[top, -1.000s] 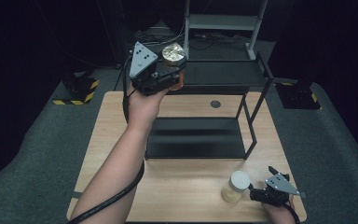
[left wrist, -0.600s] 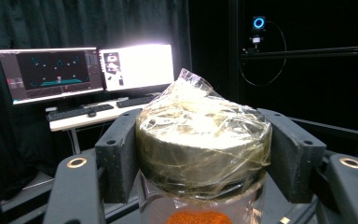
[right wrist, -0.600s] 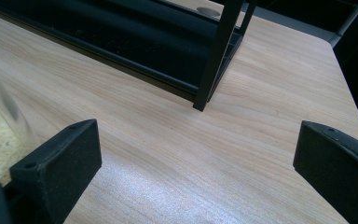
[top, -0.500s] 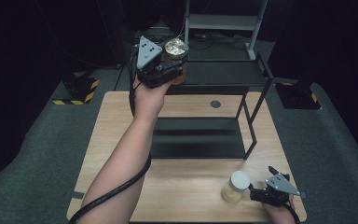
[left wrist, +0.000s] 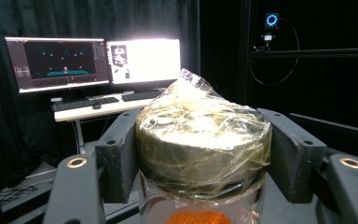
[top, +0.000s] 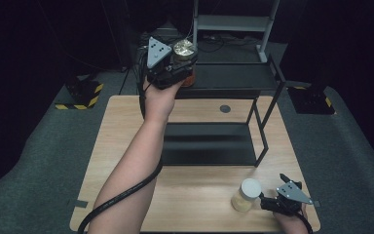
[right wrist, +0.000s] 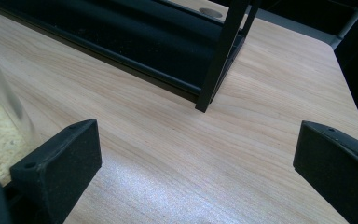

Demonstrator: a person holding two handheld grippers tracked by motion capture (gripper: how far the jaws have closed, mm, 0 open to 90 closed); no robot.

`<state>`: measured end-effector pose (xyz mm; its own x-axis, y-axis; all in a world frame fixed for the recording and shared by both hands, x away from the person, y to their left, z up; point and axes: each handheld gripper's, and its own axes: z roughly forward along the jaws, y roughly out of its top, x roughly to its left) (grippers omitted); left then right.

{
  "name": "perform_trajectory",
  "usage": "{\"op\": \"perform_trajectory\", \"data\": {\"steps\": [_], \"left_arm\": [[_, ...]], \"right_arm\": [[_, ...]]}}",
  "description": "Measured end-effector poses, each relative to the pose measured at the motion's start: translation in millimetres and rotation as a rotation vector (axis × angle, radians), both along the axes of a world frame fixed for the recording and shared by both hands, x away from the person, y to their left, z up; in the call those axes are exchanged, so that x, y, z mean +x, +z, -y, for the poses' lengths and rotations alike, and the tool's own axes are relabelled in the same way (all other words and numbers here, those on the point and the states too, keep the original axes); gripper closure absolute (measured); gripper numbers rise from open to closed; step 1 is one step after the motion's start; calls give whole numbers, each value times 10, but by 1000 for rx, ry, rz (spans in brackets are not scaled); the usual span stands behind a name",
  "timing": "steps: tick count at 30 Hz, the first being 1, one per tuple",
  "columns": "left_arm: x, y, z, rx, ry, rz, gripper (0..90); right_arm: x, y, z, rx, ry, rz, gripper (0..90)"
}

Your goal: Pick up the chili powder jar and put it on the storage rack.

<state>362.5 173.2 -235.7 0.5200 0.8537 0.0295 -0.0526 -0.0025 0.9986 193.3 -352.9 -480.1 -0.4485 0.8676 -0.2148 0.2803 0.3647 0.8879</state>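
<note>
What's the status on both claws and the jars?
Left claw shut on wrapped jar, over top shelf. Right claw open beside white-lidded jar. Nothing in the way.

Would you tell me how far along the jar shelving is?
Nothing is shelved yet. In hand: the left gripper is shut on the wrapped-lid jar at the rack's top shelf. Left: setting it down, then probably the white-lidded jar beside the open right gripper.

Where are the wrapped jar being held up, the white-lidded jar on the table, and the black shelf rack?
Wrapped jar (left wrist: pixel 203 140): left gripper view, on its film-covered lid.
White-lidded jar (top: pixel 249 187): high view, on its white lid.
Black shelf rack (top: pixel 233 78): high view, on its top shelf.
</note>
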Motion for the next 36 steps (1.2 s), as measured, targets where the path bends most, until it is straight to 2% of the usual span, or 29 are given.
{"op": "perform_trajectory", "data": {"steps": [11, 25, 29, 31, 36], "left_arm": [[41, -33, -4, -15, 6, -17, 346], [43, 1, -18, 1, 3, -23, 331], [45, 22, -31, -17, 2, -44, 235], [32, 36, -14, -11, 9, -53, 167], [-14, 48, 0, -2, 12, -44, 25]], "right_arm": [[0, -2, 5, 2, 1, 1, 3], [4, 5, -3, 1, -3, -4, 3], [6, 7, -6, -2, -1, -5, 3], [7, 9, -7, -3, -1, -6, 3], [8, 10, -12, -6, -1, -6, 3]]}}
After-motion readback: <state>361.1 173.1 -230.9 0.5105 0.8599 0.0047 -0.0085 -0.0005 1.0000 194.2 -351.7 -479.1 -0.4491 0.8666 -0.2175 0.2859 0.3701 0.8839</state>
